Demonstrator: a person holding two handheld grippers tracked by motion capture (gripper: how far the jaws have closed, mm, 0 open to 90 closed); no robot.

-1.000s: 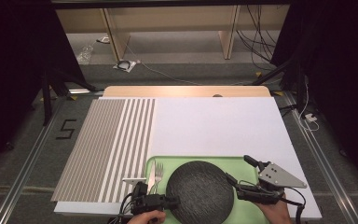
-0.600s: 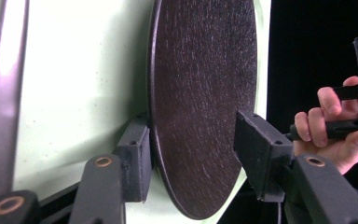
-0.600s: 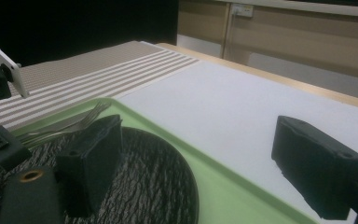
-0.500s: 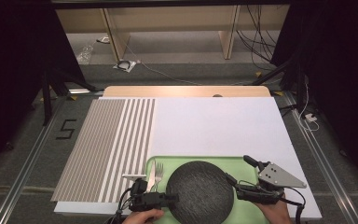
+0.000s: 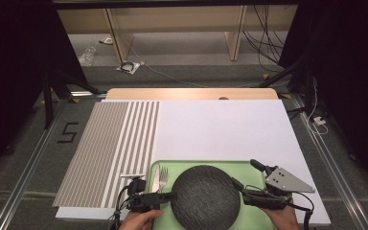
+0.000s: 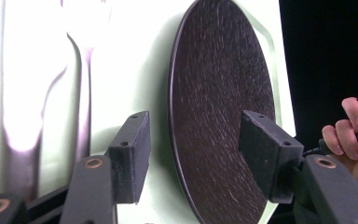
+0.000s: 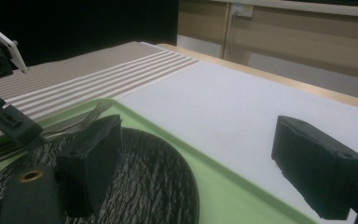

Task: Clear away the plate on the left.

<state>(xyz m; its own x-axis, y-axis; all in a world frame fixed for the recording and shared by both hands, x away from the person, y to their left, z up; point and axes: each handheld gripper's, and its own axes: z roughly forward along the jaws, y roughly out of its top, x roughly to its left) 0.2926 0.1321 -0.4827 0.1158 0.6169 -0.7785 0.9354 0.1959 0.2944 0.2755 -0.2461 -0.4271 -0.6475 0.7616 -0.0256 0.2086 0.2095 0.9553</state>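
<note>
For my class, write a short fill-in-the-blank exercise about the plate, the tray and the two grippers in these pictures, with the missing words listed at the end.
1. The dark round plate lies on a tray whose colour is ____.
2. Left of the plate on the tray lies a metal ____.
3. The left gripper has its jaws ____, one on each side of the plate's rim.
4. The mat at the table's left bears a pattern of ____.

Missing words: green; fork; open; stripes
</note>
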